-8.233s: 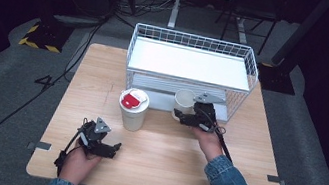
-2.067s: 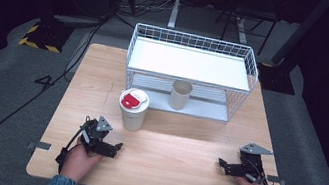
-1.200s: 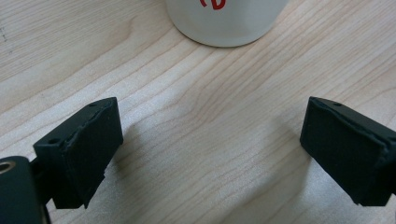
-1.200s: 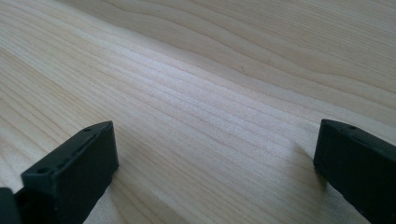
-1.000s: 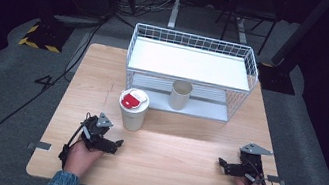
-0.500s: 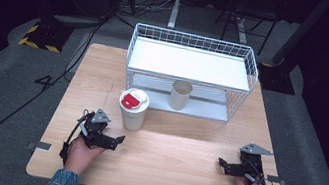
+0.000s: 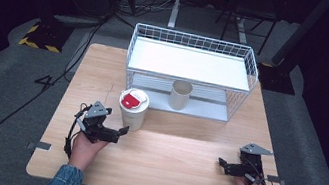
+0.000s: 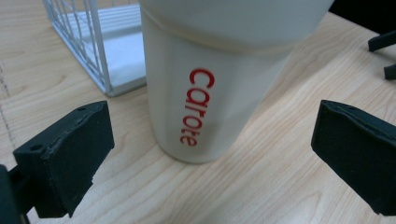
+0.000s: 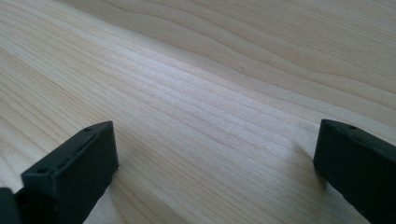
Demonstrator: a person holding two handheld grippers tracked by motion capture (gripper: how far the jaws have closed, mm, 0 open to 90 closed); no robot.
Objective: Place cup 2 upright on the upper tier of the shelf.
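Observation:
A cream tumbler point(image 7: 132, 109) with a red and white lid stands upright on the wooden table point(image 7: 181, 161), just in front of the wire rack's left corner. My left gripper point(image 7: 120, 131) is open, its jaws pointing at the tumbler's base from the left and front. In the left gripper view the tumbler point(image 8: 210, 84), marked "carote" in red, stands between and just beyond the wide-apart jaws, untouched. A smaller plain cup point(image 7: 181, 95) stands on the lower shelf of the white wire rack point(image 7: 192, 64). My right gripper point(image 7: 221, 164) rests open on bare wood near the table's right front.
The wire rack fills the back middle of the table, with a white top shelf and a lower shelf. Bare wood lies between the two grippers. Cables and stand legs lie on the dark floor beyond the table's far edge.
My left gripper has moved right and forward toward the tumbler's base. The right gripper has stayed in place; much earlier it was at the cup by the rack.

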